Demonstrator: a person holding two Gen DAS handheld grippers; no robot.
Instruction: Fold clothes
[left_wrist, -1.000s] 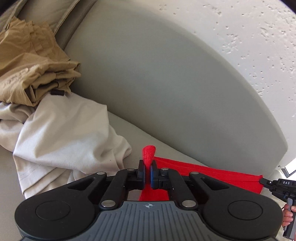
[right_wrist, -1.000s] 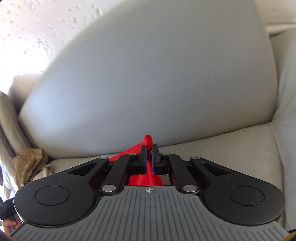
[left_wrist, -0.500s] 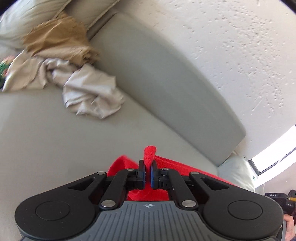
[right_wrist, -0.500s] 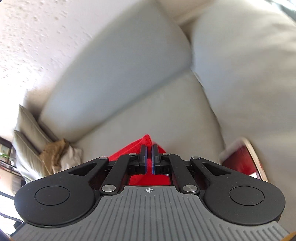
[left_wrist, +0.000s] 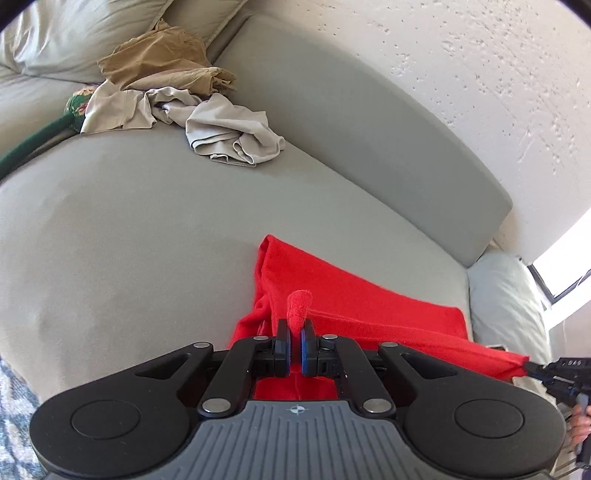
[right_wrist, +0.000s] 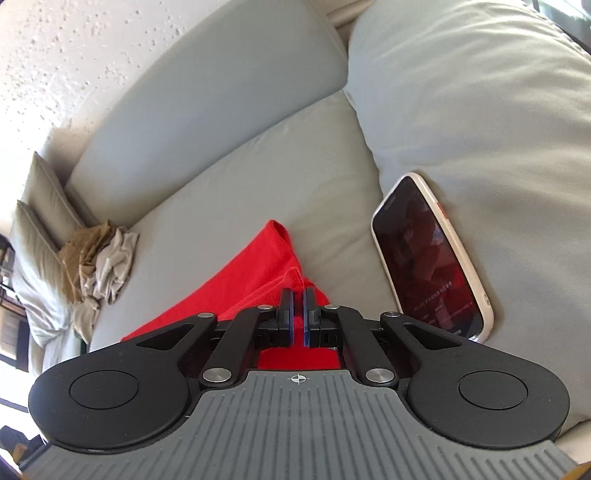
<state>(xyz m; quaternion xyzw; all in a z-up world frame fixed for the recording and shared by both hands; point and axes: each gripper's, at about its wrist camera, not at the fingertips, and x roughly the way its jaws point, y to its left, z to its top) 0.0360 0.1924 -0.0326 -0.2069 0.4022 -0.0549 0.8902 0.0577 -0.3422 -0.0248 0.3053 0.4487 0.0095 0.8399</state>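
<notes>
Grey sofa seat (left_wrist: 129, 229) under textured white wall (left_wrist: 461, 55) bears red garment (left_wrist: 351, 291).

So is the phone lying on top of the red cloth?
No, the phone lies on the grey sofa cushion, apart from the red cloth with bare cushion between them.

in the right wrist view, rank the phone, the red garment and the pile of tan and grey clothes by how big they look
1. red garment, though the gripper hides part of it
2. phone, close behind and nearer the camera
3. pile of tan and grey clothes, smallest, but farthest away, so likely bigger in reality
</notes>
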